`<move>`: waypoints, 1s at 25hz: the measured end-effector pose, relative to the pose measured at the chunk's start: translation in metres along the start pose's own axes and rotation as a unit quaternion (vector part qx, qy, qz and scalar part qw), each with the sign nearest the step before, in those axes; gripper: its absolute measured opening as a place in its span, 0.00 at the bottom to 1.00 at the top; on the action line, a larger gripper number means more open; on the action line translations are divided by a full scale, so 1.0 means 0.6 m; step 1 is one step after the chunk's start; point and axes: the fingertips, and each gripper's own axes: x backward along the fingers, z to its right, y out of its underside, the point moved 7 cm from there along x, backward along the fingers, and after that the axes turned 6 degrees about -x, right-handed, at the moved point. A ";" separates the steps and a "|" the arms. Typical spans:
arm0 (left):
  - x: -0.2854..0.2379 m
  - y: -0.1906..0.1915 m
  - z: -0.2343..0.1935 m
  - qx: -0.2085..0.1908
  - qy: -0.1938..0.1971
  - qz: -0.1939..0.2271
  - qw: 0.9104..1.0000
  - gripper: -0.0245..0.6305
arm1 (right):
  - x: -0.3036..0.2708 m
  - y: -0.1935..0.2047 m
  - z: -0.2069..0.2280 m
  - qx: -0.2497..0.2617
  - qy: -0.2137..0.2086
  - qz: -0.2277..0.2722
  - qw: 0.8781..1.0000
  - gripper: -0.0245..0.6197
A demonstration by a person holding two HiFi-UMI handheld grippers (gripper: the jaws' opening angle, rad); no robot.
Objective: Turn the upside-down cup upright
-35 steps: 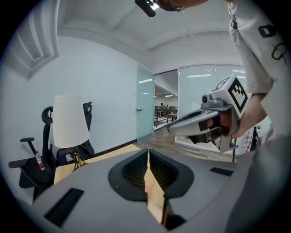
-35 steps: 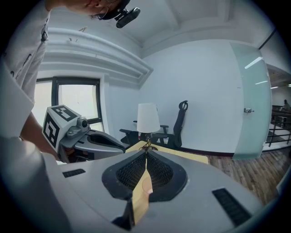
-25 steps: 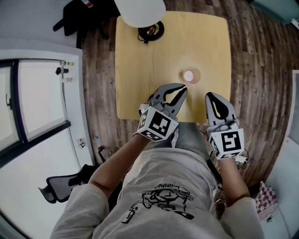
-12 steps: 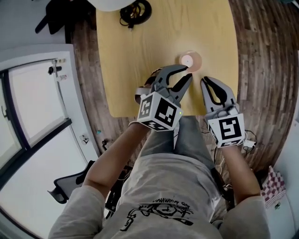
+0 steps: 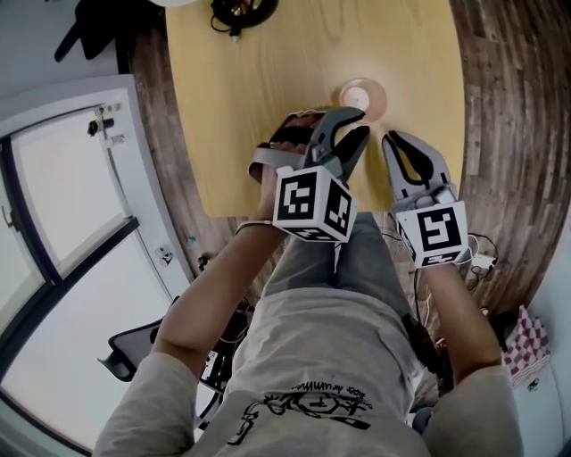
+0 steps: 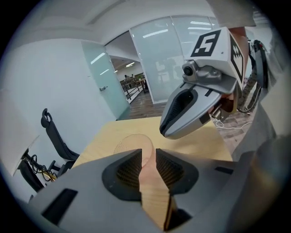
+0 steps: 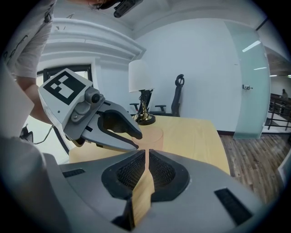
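A small pale peach cup (image 5: 361,95) stands upside-down on the light wooden table (image 5: 241,107). My left gripper (image 5: 359,122) points at it from the near side, its tips just short of the cup. Its jaws are opening, with nothing between them. In the left gripper view the cup (image 6: 132,144) shows just beyond the parted fingertips (image 6: 136,157). My right gripper (image 5: 391,139) hovers shut and empty beside the left one, to the right of the cup and a little nearer to me. The right gripper view shows the cup (image 7: 153,134) ahead, with the left gripper (image 7: 136,141) beside it.
A lamp base (image 5: 235,11) stands at the table's far edge. A black chair (image 5: 85,36) is on the wood floor at the far left, and a glass partition (image 5: 62,205) runs along the left. The table's near edge (image 5: 268,214) lies under my wrists.
Both grippers have sunk and come closer to the cup. The left gripper has rolled and its jaws have parted. The right gripper stays shut.
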 end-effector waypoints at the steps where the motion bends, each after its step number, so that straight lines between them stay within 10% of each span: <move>1: -0.001 0.000 0.001 -0.004 0.001 -0.004 1.000 0.19 | -0.002 0.003 0.000 0.001 -0.002 -0.002 1.000 0.08; 25: -0.014 -0.021 0.021 -0.032 0.008 -0.018 0.999 0.07 | -0.007 0.050 0.015 -0.006 -0.014 -0.017 1.000 0.08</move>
